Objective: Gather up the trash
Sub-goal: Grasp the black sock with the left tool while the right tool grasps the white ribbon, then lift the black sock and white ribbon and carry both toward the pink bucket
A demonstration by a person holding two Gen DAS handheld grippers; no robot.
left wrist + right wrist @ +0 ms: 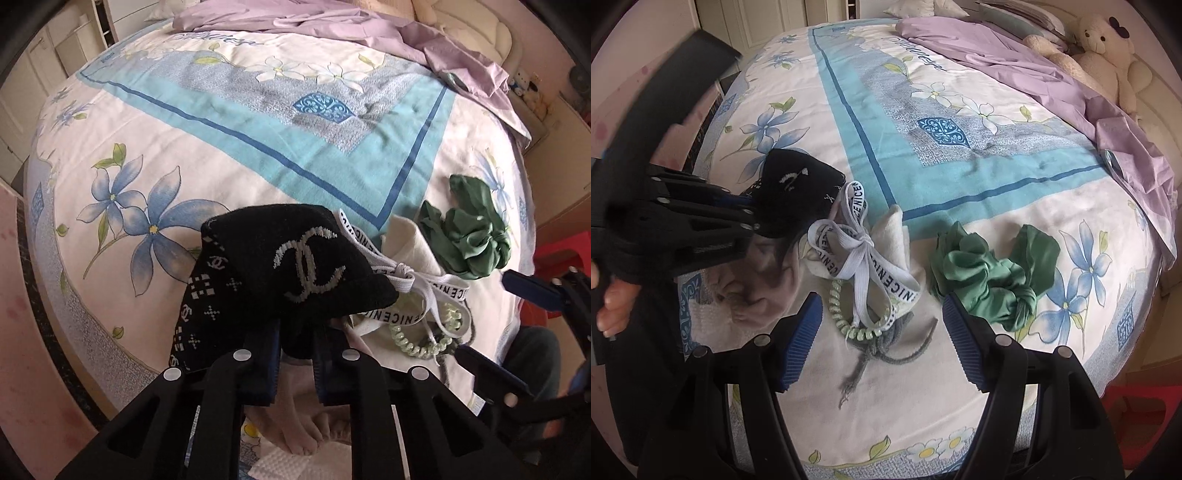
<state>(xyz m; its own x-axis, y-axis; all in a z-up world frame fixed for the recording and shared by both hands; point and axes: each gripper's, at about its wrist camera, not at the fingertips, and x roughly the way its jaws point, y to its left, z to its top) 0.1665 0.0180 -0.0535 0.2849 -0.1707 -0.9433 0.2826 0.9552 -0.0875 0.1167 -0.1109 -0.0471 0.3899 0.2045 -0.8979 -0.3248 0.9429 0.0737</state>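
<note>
My left gripper [295, 354] is shut on a black knit cloth with a white logo [295, 266] and holds it at the bed's near edge; the cloth also shows in the right wrist view [798, 195]. My right gripper [879, 343] is open above a pale green spiral hair tie [849, 325] and grey yarn [886, 347]. A white lettered ribbon bow [860, 258] lies on a cream cloth [894, 229]. A green satin scrunchie [990, 280] lies to the right, near the right finger [964, 347].
The flowered bedspread [960, 173] covers the bed. A lilac sheet [1052, 74] is bunched at the far side by a teddy bear [1108, 55]. A bare foot [299, 432] and white paper [295, 465] are on the floor below. A red thing [1137, 402] stands at the right.
</note>
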